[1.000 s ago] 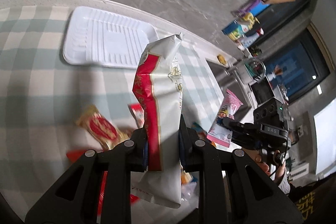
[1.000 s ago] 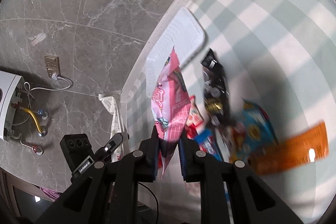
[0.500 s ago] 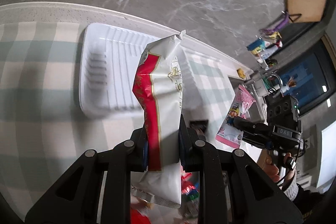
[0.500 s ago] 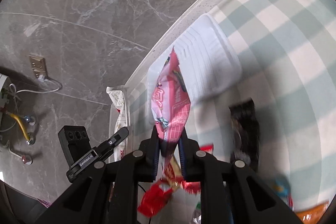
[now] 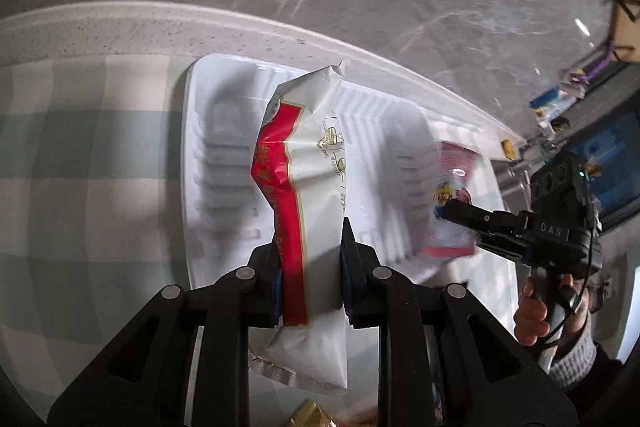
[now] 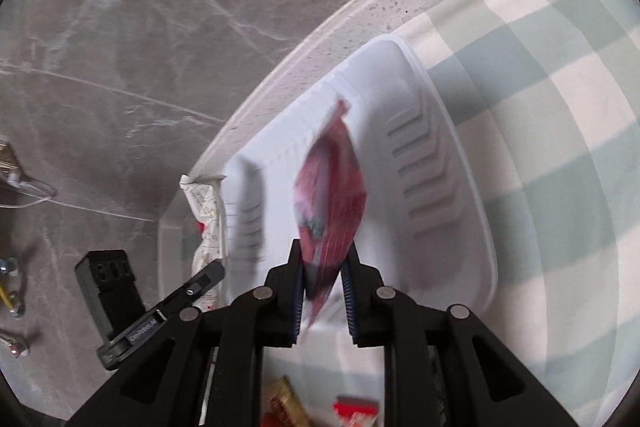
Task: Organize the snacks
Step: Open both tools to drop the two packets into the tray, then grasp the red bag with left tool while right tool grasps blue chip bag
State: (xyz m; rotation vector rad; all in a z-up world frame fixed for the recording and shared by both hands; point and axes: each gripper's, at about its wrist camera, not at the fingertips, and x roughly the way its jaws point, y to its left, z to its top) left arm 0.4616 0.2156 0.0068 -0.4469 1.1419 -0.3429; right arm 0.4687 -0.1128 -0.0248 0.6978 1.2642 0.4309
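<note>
"DAS" lettering on right hand-held gripper (image 5: 456,211), opening around pink packet (image 6: 332,195); left hand-held gripper (image 5: 308,267) pinches white-red packet (image 5: 312,163) (print unreadable).

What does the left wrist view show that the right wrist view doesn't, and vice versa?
Left wrist only: the person's hand on the right gripper's handle, and clutter on a far shelf.

Right wrist only: cables on the floor at far left, and a red wrapper by the bottom edge.

Both: the white tray on the checked cloth, the white-and-red packet in the left gripper, the pink packet in the right gripper.
</note>
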